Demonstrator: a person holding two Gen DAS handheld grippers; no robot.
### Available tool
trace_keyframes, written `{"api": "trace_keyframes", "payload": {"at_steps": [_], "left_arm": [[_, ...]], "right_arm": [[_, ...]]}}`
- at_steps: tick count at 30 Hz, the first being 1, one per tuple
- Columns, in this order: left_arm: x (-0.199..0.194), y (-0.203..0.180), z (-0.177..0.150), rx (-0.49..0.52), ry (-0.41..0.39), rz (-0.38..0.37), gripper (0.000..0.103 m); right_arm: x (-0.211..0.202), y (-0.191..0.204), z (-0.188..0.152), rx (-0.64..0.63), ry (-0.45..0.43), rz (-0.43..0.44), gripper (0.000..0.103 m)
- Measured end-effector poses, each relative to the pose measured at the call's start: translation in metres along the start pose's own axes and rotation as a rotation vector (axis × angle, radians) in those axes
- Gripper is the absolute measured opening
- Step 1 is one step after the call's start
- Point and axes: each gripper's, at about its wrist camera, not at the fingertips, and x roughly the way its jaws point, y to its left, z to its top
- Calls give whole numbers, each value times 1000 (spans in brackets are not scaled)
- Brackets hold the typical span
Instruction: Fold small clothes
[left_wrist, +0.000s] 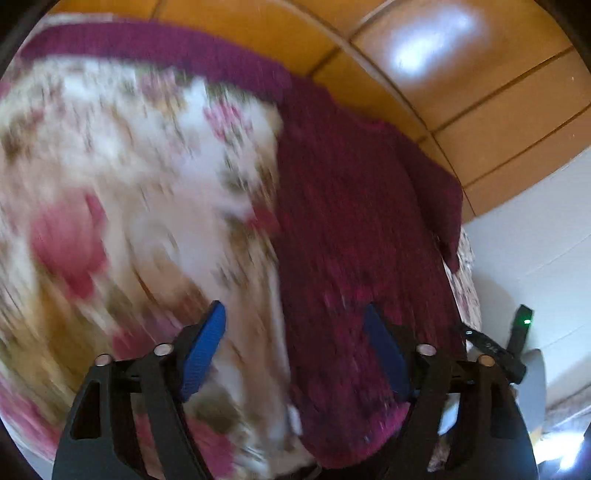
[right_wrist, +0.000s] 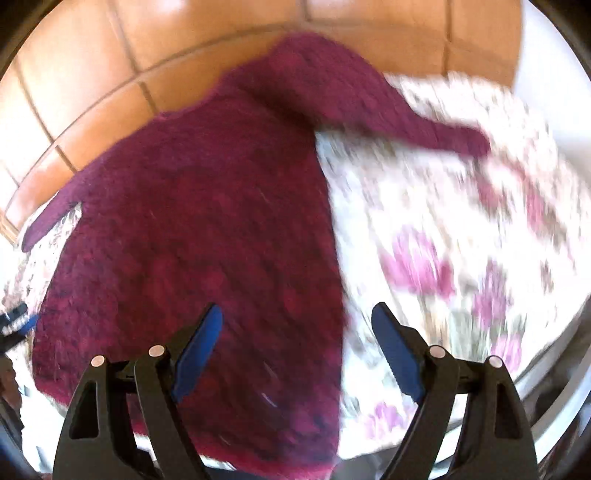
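Both your tongs, left (left_wrist: 293, 350) and right (right_wrist: 297, 349), stand open, nothing between the pads. Maroon knit sweater (right_wrist: 192, 236) lies spread on the floral-covered desk (right_wrist: 443, 236), ahead of and under both. Probably soft, floppy, stretchy, light. Pinch hem corners or shoulders.

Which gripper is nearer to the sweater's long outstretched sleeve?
Hard to call. The left gripper straddles the sweater's edge on the sleeve side; the right gripper straddles the same edge, over the floral cloth.
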Motion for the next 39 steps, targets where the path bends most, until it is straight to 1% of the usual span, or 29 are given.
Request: {"api": "trace_keyframes", "payload": {"at_steps": [1,2,3,4,5,6,7,8,9,13,16,18,19,20,21,22,23,24,25,26,27,28,29,30,34,35,36,38,39], "left_arm": [[5,-1,-5,-8,20,-12,56],[9,-5,-10,-1,32,-21,48],[13,-6,-12,7,46,-31,26],[16,-9,-14,13,54,-34,20],[17,-9,-15,7,44,-31,17],[17,-9,-15,1,40,-27,14],[18,-11,-15,8,34,-16,12],[17,-13,-15,23,23,-2,12],[12,-17,-17,39,14,11,11],[-6,-24,-26,51,-13,33,11],[-8,-17,-32,38,5,62,11],[-1,-22,-31,58,9,104,11],[1,-26,-31,79,13,111,13],[0,-35,-27,116,9,140,16],[-3,-35,-27,122,-3,151,20],[-6,-36,-23,114,-16,150,27],[-9,-36,-19,111,-27,146,31],[-14,-38,-13,117,-59,164,39],[-19,-40,-7,119,-99,186,48],[-22,-40,-5,117,-124,190,53],[-23,-40,3,111,-149,195,56],[-23,-42,7,107,-162,204,56],[-21,-43,12,103,-172,213,56],[-19,-45,17,97,-178,216,56],[-9,-51,27,64,-183,212,56],[-5,-54,29,66,-177,214,56],[-5,-55,23,71,-173,218,56],[1,-57,21,80,-157,234,56],[5,-57,19,84,-144,246,56]], "right_arm": [[6,-1,-8,11,29,28,79],[8,1,-14,12,35,51,75],[8,3,-17,8,25,58,73],[8,9,-20,-6,14,69,62],[8,13,-20,-17,12,82,49],[8,18,-20,-30,11,90,43],[7,26,-20,-56,9,96,29],[3,26,-19,-69,5,107,23],[-2,28,-17,-75,-5,119,22],[-28,16,-21,-94,-36,209,20],[-19,11,-30,-109,8,189,20],[-8,9,-31,-107,35,182,21],[-7,8,-28,-102,35,190,24],[-8,5,-23,-85,31,202,37],[-10,-1,-16,-53,10,216,44],[-14,-10,-8,-17,-24,229,51],[-17,-22,-1,25,-58,240,53],[-19,-31,7,66,-83,251,55],[-19,-46,19,141,-120,277,62],[-16,-62,30,218,-153,308,67],[-11,-78,40,299,-180,329,68],[-1,-102,54,406,-206,345,68],[8,-118,63,478,-224,358,68],[21,-139,75,578,-247,372,68],[61,-191,109,830,-281,374,61],[70,-200,119,865,-280,359,59],[78,-205,125,889,-275,343,56],[97,-214,145,917,-260,335,46],[102,-216,153,923,-260,330,44]]}}
